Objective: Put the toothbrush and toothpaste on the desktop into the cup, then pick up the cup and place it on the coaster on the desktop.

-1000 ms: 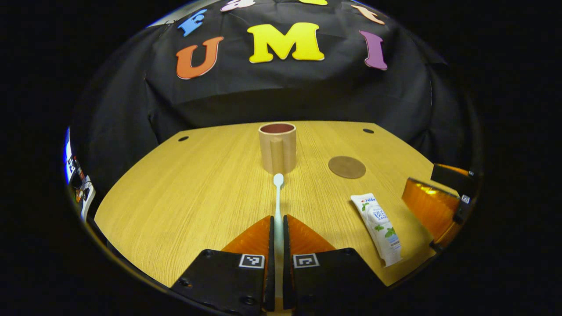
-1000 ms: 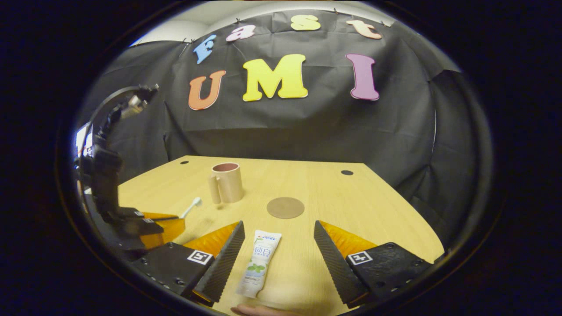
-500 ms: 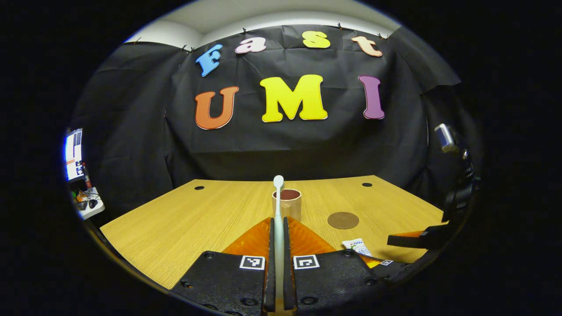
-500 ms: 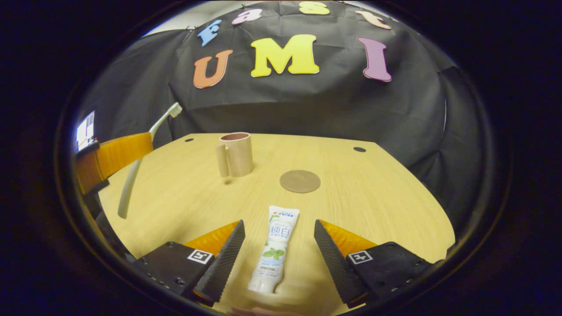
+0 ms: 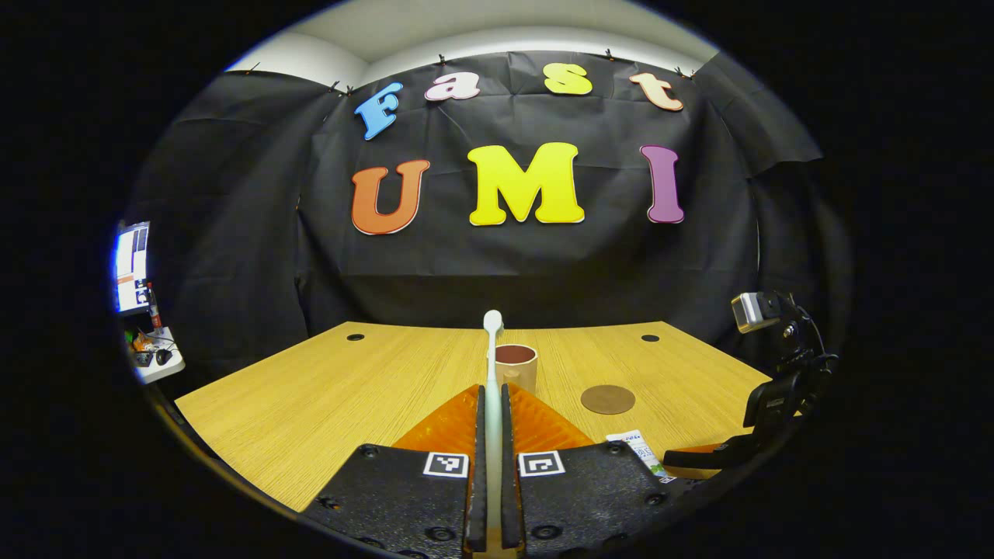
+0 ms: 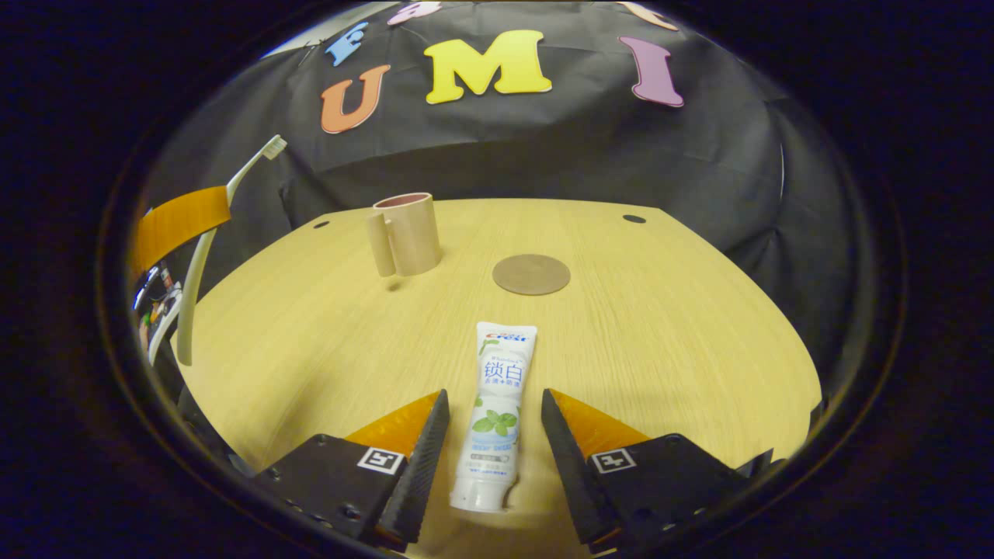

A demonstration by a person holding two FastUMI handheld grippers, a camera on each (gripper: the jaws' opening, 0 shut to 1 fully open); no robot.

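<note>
My left gripper [image 5: 492, 404] is shut on a white toothbrush [image 5: 492, 341], held in the air with its head up, just in front of the tan cup [image 5: 519, 366]. In the right gripper view the toothbrush [image 6: 203, 256] slants up at the far left in the left gripper [image 6: 180, 223]. The cup [image 6: 408, 233] stands upright at the back of the table, handle to the left. A round brown coaster [image 6: 531, 274] lies to its right. The white toothpaste tube [image 6: 498, 404] lies flat between the fingers of my right gripper [image 6: 495, 397], which is open with a gap on each side.
The wooden table [image 6: 660, 326] has small dark holes near its back corners [image 6: 634, 219]. In the left gripper view the coaster [image 5: 607, 399] and the toothpaste [image 5: 641, 449] lie right of the cup, with the right gripper [image 5: 699, 458] low at the table's right edge.
The left gripper has lifted the toothbrush off the table and tipped it upward. The right gripper has come down around the toothpaste, and its fingers stand closer together.
</note>
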